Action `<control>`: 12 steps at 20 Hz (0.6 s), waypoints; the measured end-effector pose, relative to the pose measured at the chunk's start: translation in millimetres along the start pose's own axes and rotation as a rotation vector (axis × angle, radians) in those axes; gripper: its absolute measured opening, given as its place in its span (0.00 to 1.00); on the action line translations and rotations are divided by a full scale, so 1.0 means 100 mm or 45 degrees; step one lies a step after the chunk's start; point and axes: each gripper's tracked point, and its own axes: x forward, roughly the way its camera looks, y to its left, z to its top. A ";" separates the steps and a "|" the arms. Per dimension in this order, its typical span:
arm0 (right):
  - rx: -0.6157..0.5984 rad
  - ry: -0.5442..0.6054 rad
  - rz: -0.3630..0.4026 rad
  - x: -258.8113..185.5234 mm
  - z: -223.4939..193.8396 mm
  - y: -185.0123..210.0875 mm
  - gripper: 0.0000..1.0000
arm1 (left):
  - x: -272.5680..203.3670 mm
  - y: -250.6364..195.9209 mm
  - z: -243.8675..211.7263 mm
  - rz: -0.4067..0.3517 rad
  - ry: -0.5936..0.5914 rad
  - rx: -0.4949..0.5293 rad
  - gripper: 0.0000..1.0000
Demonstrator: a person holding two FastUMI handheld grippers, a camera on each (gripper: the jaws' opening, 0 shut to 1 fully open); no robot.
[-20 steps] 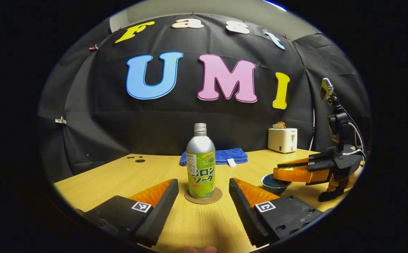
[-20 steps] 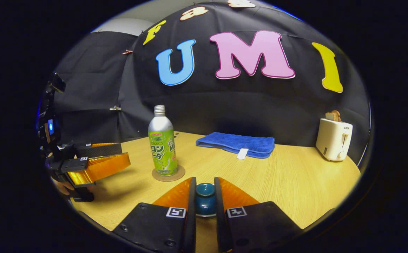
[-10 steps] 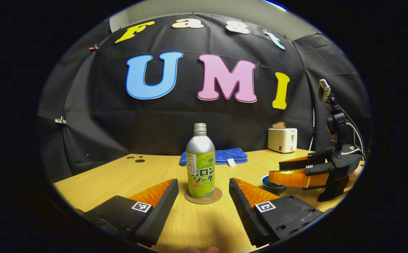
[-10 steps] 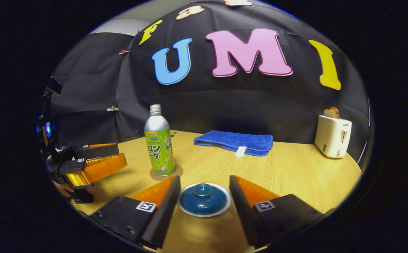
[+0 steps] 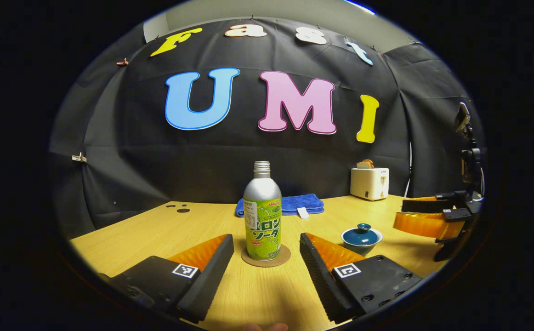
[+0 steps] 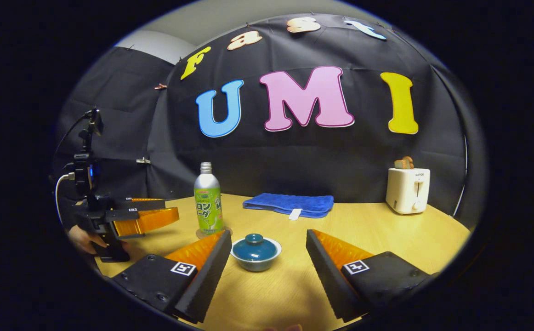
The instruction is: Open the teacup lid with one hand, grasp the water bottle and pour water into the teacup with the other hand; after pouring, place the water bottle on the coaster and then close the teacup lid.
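Left gripper view is showing you holding the left gripper (image 5: pixel 267 259) spread wide around the water bottle (image 5: pixel 262 215) standing on its coaster (image 5: pixel 266 261), while your right gripper (image 6: pixel 267 259) is gaping, empty, before the lidded teacup (image 6: pixel 255 252).

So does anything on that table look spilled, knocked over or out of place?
Nothing stands out. The bottle stands upright on its coaster, the lid sits level on the teacup, and the wooden table around them looks dry.
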 end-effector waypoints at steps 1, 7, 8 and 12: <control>0.004 -0.002 -0.011 -0.06 0.00 -0.03 1.00 | -0.01 0.01 0.01 0.000 0.000 0.000 0.92; -0.002 -0.007 -0.090 -0.20 0.01 -0.19 1.00 | 0.00 0.01 0.00 -0.001 -0.001 0.000 0.92; 0.000 -0.004 -0.091 -0.20 0.00 -0.18 1.00 | 0.01 0.00 -0.01 -0.001 -0.001 0.000 0.92; -0.002 -0.006 -0.090 -0.20 0.00 -0.18 1.00 | 0.01 0.00 -0.01 -0.001 -0.001 0.001 0.92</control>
